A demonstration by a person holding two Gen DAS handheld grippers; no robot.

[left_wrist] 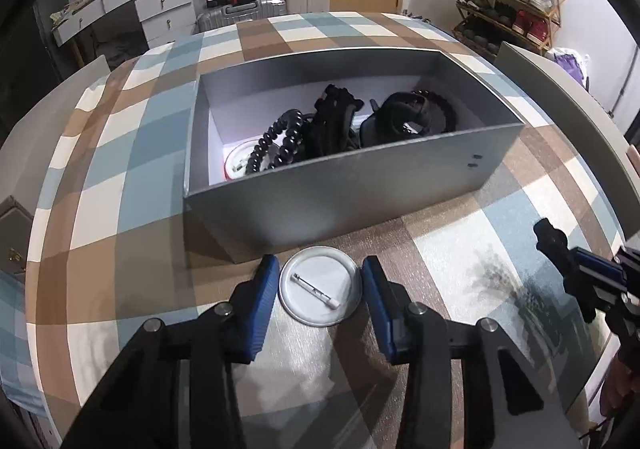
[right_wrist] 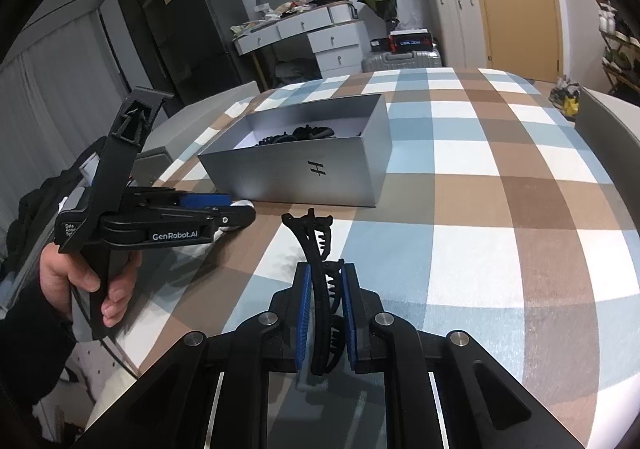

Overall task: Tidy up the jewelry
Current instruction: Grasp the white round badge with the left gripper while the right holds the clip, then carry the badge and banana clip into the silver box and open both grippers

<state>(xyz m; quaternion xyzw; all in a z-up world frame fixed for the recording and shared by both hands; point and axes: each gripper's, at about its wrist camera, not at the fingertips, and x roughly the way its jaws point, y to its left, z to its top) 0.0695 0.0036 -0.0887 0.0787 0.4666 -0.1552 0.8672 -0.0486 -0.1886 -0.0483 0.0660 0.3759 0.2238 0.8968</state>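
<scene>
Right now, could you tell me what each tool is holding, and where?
Right tool: a black hair clip, gripped near one end. Left tool: nothing.

- The left wrist view is taken from low over the checked tablecloth, looking forward along the left gripper at the long side of the grey box, which is seen from close by and slightly above.
- The right wrist view is taken from farther back and to the right of the grey box, facing it obliquely along the right gripper.
- Both views share the box, the tablecloth, the white dresser and the suitcases behind the box; each view catches the other gripper at its edge.
</scene>
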